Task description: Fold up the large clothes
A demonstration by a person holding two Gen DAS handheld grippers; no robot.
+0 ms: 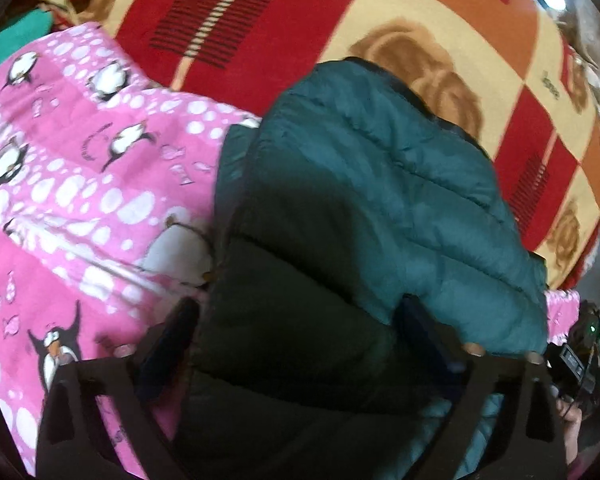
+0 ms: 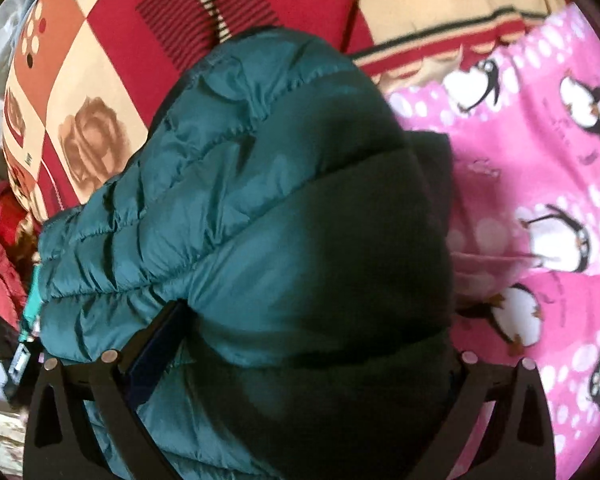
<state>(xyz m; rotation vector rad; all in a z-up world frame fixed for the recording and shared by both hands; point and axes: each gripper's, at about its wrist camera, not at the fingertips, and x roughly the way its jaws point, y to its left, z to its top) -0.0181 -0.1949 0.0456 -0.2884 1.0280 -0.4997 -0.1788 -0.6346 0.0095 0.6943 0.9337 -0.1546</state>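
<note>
Teal puffer jacket (image 1: 380,184) lies bunched on the pink penguin blanket (image 1: 72,184), over the red checked bedspread (image 1: 440,32). Left gripper (image 1: 300,336) is clamped on a thick fold at the jacket's near edge. Right gripper (image 2: 312,344) likewise has bulging padding pressed between its fingers, penguin blanket to its right.

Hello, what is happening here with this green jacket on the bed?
A person holds a gripper in each hand and is folding a teal puffer jacket. It lies partly on a pink penguin blanket, over a red and cream checked bedspread. The left gripper has a thick fold of the jacket between its fingers. The right gripper also straddles a bulging fold of it. Whether either grip is firm, I cannot tell.
</note>
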